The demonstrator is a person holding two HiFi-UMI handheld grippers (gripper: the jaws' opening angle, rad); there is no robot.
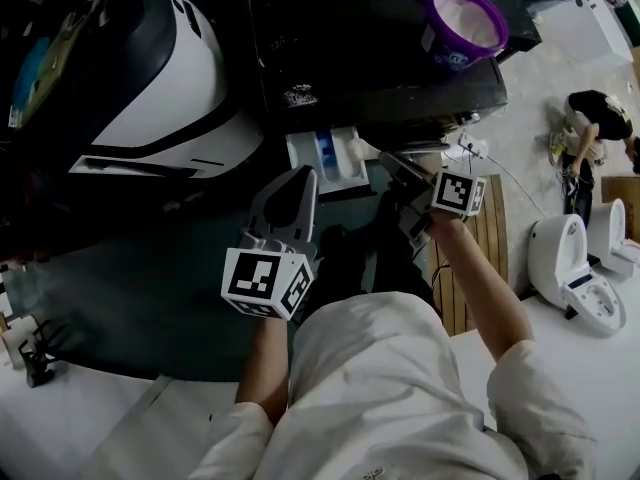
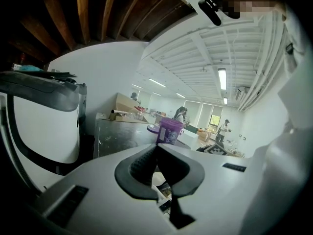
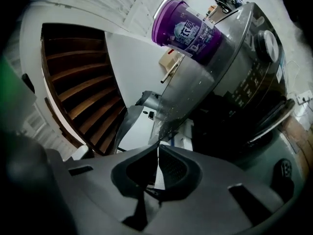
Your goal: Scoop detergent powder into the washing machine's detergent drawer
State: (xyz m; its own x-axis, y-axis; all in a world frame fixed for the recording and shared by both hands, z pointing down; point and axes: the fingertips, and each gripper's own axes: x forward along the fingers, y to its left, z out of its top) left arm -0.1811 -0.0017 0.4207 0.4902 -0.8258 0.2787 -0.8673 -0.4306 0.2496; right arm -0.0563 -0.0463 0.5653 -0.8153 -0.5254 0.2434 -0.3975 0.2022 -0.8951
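Powder is showing white inside the open purple plastic detergent tub, which is standing at the upper right on the dark glossy top of the washing machine. We are seeing the white detergent drawer with its blue compartment pulled out at the frame's centre. The left gripper and right gripper are hovering just beside it, both clenched on nothing. We are finding no scoop, so we are judging the scooping itself not yet begun.
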